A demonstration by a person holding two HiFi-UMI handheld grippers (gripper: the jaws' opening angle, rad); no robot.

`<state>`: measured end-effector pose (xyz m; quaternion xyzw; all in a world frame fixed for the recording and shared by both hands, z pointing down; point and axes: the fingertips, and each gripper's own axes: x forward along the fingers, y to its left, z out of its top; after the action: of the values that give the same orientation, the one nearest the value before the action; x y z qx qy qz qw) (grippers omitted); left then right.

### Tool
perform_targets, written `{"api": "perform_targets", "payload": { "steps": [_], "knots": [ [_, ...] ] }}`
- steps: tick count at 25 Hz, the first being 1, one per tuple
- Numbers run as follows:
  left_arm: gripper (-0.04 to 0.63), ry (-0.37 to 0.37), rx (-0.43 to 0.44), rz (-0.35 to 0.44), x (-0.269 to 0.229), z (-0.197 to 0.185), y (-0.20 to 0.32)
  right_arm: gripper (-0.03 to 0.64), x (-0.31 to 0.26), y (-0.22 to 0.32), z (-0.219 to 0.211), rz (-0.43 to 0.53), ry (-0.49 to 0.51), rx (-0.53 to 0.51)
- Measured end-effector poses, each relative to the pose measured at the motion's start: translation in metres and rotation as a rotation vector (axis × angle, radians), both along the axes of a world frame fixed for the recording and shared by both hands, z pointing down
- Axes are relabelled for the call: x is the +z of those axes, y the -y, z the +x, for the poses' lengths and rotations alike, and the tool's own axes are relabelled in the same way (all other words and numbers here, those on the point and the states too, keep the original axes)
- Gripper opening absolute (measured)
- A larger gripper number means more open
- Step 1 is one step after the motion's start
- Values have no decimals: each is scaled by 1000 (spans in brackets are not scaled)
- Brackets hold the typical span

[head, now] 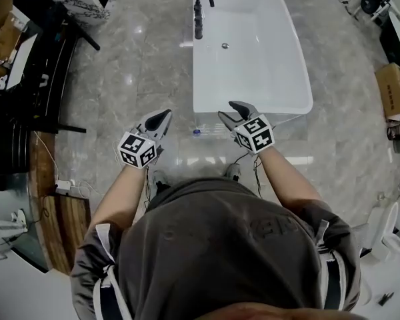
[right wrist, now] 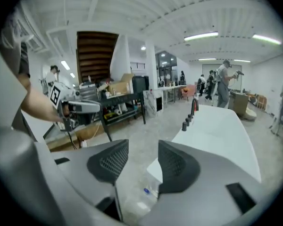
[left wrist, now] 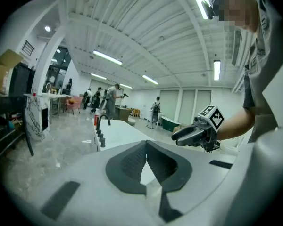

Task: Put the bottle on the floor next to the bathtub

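A clear bottle [head: 205, 131] with a blue cap lies on its side on the grey marble floor, close against the near end of the white bathtub [head: 253, 102]. My right gripper [head: 229, 111] hovers just above and to the right of it, jaws apart, nothing between them. In the right gripper view the bottle [right wrist: 149, 189] shows on the floor below the gap of that gripper [right wrist: 141, 147]. My left gripper [head: 165, 115] hangs left of the bottle, over bare floor. Its pads meet at the tips [left wrist: 146, 143] and hold nothing.
A black floor-standing faucet [head: 199, 9] rises at the tub's far left edge. Black shelving [head: 40, 72] and a power strip [head: 63, 186] line the left. A cardboard box [head: 393, 89] and a toilet [head: 387, 235] stand at the right. People stand far off.
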<state>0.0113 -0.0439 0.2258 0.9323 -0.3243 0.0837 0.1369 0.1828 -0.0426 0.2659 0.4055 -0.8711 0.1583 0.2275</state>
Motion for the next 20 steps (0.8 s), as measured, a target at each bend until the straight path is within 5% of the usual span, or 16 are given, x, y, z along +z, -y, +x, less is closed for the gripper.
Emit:
{"api": "perform_targets", "payload": {
  "steps": [7, 11, 20],
  "knots": [
    [6, -98, -68, 124, -110, -7, -31, 84, -118, -24, 19, 151, 187, -54],
    [6, -126, -18, 180, -146, -48, -39, -5, -152, -31, -4, 232, 242, 45],
    [6, -134, 59, 177, -171, -80, -46, -8, -178, -54, -36, 268, 324, 79]
  ]
}}
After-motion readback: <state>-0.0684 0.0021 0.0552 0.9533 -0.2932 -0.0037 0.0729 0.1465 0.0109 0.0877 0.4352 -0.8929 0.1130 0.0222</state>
